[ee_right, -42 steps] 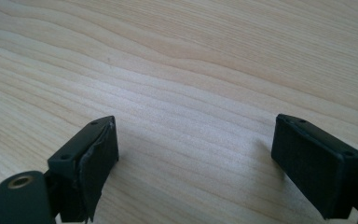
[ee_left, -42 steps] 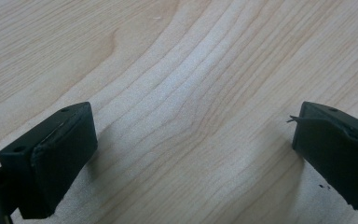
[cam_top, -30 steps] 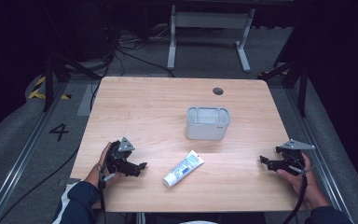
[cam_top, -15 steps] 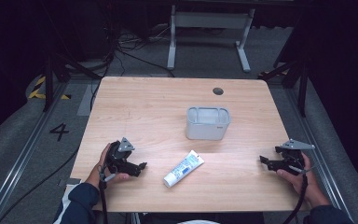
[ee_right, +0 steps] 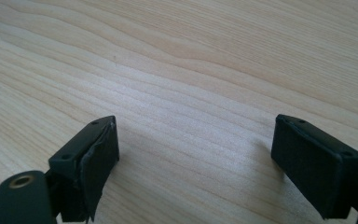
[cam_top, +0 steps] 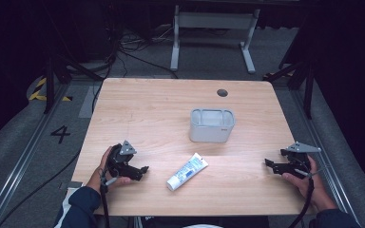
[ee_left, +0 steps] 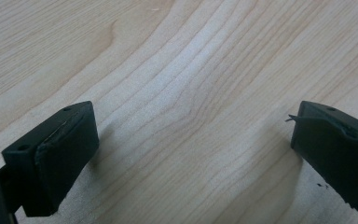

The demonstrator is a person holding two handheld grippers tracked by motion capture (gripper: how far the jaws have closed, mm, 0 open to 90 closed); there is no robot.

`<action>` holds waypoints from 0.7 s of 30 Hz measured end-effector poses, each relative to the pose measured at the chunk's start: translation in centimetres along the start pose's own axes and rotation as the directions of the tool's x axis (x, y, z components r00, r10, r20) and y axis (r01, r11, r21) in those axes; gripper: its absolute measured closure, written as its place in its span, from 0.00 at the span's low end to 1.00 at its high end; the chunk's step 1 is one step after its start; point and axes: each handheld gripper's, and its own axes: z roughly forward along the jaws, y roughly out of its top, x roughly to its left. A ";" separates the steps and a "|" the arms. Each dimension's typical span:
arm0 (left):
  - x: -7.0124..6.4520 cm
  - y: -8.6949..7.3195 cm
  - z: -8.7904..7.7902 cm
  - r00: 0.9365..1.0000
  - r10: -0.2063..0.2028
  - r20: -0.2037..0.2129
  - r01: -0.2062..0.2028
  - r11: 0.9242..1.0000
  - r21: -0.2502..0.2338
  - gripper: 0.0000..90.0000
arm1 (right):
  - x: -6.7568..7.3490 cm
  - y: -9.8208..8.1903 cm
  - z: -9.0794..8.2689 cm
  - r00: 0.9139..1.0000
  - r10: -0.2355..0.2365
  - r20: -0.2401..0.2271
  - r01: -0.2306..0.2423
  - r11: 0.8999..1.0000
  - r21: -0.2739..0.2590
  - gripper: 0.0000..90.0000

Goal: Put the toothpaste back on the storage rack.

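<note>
A white and blue tube lies flat on the wooden table near its front middle, cap end toward me. Behind it stands a pale grey open container. My left gripper rests on the table to the left of the tube, a short way off, held by a hand. My right gripper rests near the table's right edge, well to the right of the tube. In the left gripper view the left gripper is open over bare wood. In the right gripper view the right gripper is open over bare wood too.
A round dark hole sits near the table's far edge. Beyond the table stands a grey metal frame on a dark floor with cables. A floor mark "4" lies to the left.
</note>
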 end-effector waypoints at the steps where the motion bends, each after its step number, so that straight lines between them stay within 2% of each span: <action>1: 0.0 0.0 0.0 1.000 0.004 0.002 -0.004 1.000 0.001 0.02 | 0.0 0.0 0.0 1.000 0.001 -0.001 -0.001 1.000 0.000 0.17; 11: -0.2 0.5 -0.2 1.000 -0.009 0.004 0.008 0.999 0.041 0.06 | 0.0 0.0 0.0 1.000 0.002 -0.006 -0.002 1.000 -0.002 0.17; 12: -0.2 0.7 -0.3 1.000 0.002 0.000 -0.003 0.998 0.055 0.08 | 0.0 0.0 0.0 1.000 0.002 -0.006 -0.002 1.000 -0.002 0.17; 13: -0.2 0.8 -0.4 1.000 0.007 -0.002 -0.007 0.998 0.067 0.10 | 0.0 0.0 0.0 1.000 0.002 -0.006 -0.002 1.000 -0.002 0.17; 14: -0.3 0.9 -0.4 1.000 -0.002 0.003 0.002 0.998 0.059 0.13 | 0.0 0.0 0.0 1.000 0.002 -0.006 -0.002 1.000 -0.002 0.17; 16: -0.4 1.1 -0.5 1.000 0.012 0.004 -0.012 0.997 0.071 0.20 | 0.0 0.0 0.0 1.000 0.002 -0.006 -0.002 1.000 -0.001 0.17; 19: -0.5 1.2 -0.5 1.000 0.024 0.012 -0.025 0.997 0.077 0.18 | 0.0 0.0 0.0 1.000 0.002 -0.006 -0.002 1.000 -0.002 0.17; 21: -0.6 1.3 -0.5 1.000 0.013 0.024 -0.015 0.996 0.084 0.19 | 0.0 0.0 0.0 1.000 0.001 -0.007 -0.001 1.000 -0.002 0.17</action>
